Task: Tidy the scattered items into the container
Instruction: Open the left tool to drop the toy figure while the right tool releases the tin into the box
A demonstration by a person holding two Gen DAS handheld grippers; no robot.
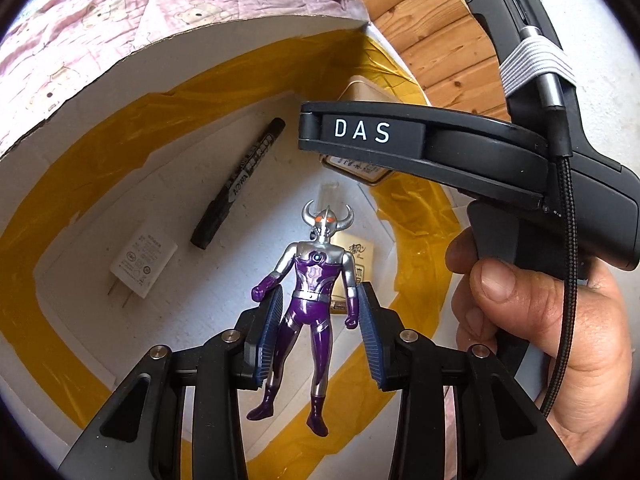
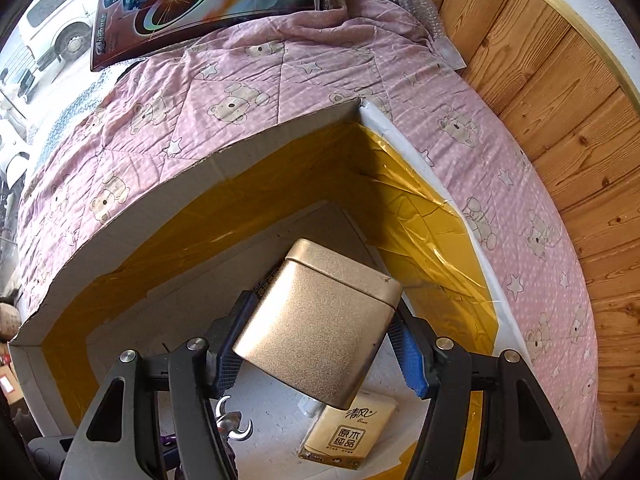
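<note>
The right gripper's black body covers most of the gold tin (image 2: 324,320) in the left wrist view, leaving only a corner; a clear tube behind the toy figure's horns is too faint to identify; the tissue pack (image 2: 348,436) is half hidden under the tin in the right wrist view. The box (image 1: 200,56) is white cardboard (its inside seams striped with glossy yellow tape) and sits on a pink quilt (image 2: 240,92) printed with bears and stars, beside a knotty pine wall (image 2: 560,120). On its floor lie a black marker (image 1: 240,184) and a white plug adapter (image 1: 142,260), apart. The left gripper (image 1: 320,340) clasps the purple-and-silver toy figure (image 1: 312,280) at the hips between ribbed blue pads, above the box floor; the right gripper (image 2: 320,356) clamps the brushed, round-cornered tin, tilted, inside the box.
</note>
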